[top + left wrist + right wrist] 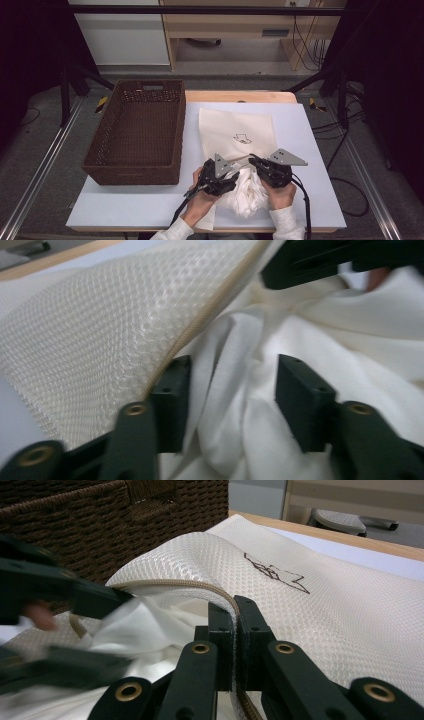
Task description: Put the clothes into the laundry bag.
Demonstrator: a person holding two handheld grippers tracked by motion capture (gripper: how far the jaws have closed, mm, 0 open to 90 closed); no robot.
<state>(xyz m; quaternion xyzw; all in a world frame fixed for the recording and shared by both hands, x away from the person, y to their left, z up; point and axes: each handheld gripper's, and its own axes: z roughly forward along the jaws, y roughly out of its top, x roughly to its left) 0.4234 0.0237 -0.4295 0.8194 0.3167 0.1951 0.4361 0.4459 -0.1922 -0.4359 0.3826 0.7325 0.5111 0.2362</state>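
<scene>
At the lower centre of the high view we had both tongs at the mouth of a mesh bag [237, 132], which lay flat on the surface [310, 150] just right of the basket [137, 132]. Our right tongs [234, 630] were clenched on the bag's zipper edge [200, 586], lifting it into an arch; we judge this was to keep the mouth open. Our left tongs [227, 395] stood released, jaws apart over the white cloth [320, 325] bunched at that opening, probably to push or draw it through; which way we cannot tell.

The cloth was crumpled in soft folds, partly under the raised edge and partly spilling toward the bottom of the high view, between our two hands. The bag was cream, with a fine diamond weave, a tan zipper along its near edge, and a small dark line drawing [242, 137] near its middle. The basket, dark brown wicker, looked empty.
</scene>
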